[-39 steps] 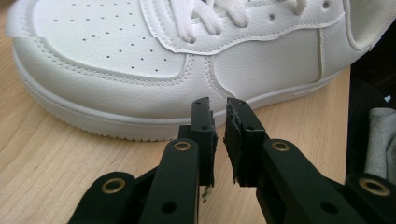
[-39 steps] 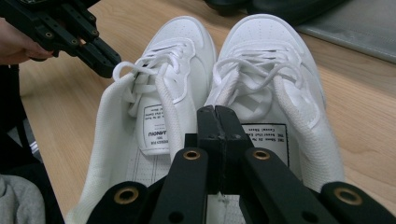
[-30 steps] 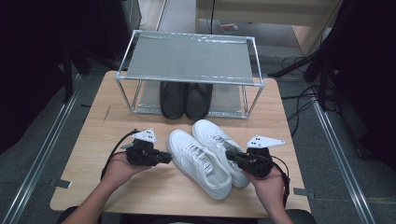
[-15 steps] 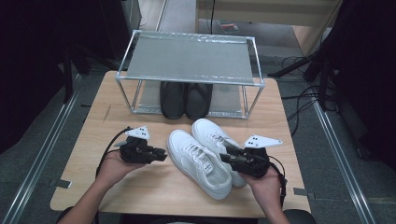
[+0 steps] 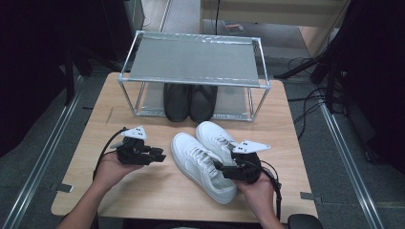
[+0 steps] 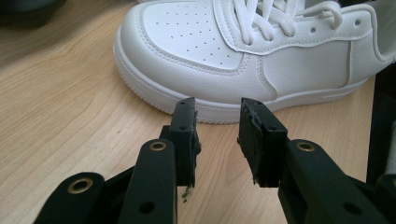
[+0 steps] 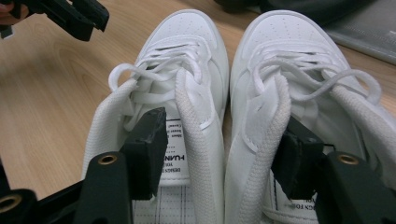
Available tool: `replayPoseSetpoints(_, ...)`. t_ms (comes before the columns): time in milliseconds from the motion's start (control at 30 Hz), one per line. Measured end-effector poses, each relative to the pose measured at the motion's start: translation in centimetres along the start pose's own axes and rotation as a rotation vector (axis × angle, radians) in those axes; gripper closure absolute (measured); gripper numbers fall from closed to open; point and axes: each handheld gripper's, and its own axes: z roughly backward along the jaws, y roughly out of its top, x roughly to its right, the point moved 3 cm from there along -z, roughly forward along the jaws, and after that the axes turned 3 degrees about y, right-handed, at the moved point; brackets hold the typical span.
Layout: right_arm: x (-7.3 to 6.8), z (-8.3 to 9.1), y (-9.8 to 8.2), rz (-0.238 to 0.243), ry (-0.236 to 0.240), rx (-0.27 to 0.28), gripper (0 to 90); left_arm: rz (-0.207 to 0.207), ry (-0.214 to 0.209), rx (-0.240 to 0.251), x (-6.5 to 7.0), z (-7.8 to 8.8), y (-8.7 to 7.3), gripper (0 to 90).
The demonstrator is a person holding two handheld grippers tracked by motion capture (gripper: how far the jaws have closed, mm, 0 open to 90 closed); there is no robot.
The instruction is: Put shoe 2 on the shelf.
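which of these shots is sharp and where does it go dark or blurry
High view: soft and grainy, the table evenly lit, surroundings nearly black, the dark shoes shadowed under the rack. Left gripper view: white shoe stitching crisp, the jaws nearest the lens softer. Right gripper view: laces on the white shoes sharp, the jaw edges slightly blurred.

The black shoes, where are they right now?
In the high view, the black shoes sit side by side under the metal rack at the table's far side, behind the white sneakers.

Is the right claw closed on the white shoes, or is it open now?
Open. The right claw has just been opening; one jaw sits inside each white shoe, with the inner collars between them, not pressed.
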Motion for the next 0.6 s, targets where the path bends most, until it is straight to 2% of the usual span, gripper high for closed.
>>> replayPoseSetpoints(100, -0.1, -0.2, -0.1, 0.011, -0.016, -0.011, 47.2, 0.008, 0.010, 0.008, -0.3, 0.2, 0.0, 66.9)
replayPoseSetpoints(300, 0.1, -0.5, 0.0, 0.002, -0.027, -0.023, 54.2, 0.017, 0.016, 0.014, -0.7, 0.6, -0.1, 66.8)
replayPoseSetpoints(433, 0.1, -0.5, 0.1, 0.023, -0.039, -0.034, 62.3, 0.027, 0.021, 0.021, -1.0, 0.7, -0.2, 66.8)
replayPoseSetpoints(600, 0.2, -0.4, 0.2, 0.010, -0.036, -0.037, 70.9, 0.038, 0.026, 0.024, -1.3, 0.9, -0.3, 65.3)
